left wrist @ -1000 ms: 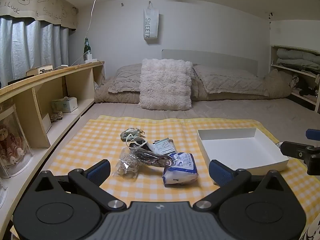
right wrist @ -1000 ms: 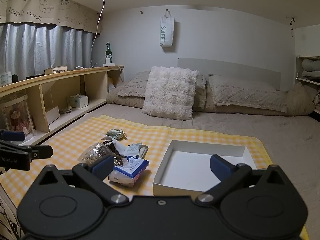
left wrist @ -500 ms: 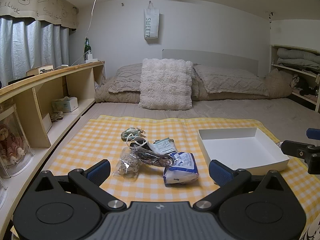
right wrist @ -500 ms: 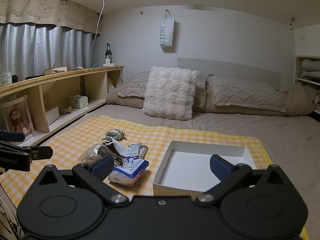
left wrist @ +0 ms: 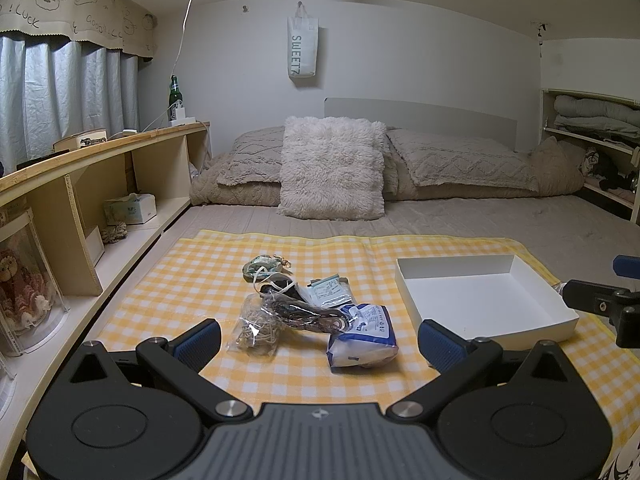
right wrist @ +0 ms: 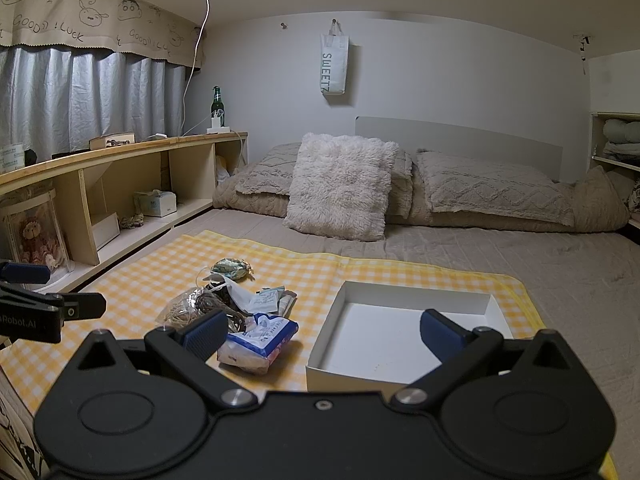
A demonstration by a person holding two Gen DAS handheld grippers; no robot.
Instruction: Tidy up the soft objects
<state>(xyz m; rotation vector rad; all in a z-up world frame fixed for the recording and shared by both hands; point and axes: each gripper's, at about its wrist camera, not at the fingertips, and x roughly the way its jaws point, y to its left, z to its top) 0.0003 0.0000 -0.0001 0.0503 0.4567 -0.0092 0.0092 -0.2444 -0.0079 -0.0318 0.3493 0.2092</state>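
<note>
A pile of soft items lies on the yellow checked cloth [left wrist: 192, 280]: a blue and white tissue pack [left wrist: 362, 336], a clear bag of rubber bands [left wrist: 256, 326], a bag of dark cords [left wrist: 304, 312], a small paper sachet [left wrist: 330, 290] and a green pouch [left wrist: 260, 267]. An empty white box [left wrist: 484, 300] sits to their right. My left gripper [left wrist: 319, 342] is open, just short of the pile. My right gripper [right wrist: 322, 334] is open, between the tissue pack [right wrist: 262, 338] and the box [right wrist: 400, 336].
The cloth lies on a grey bed with a fluffy pillow [left wrist: 332, 168] and pillows at the back. A wooden shelf unit [left wrist: 80, 200] runs along the left with a tissue box and a doll case. Shelves with folded bedding [left wrist: 592, 114] stand at the right.
</note>
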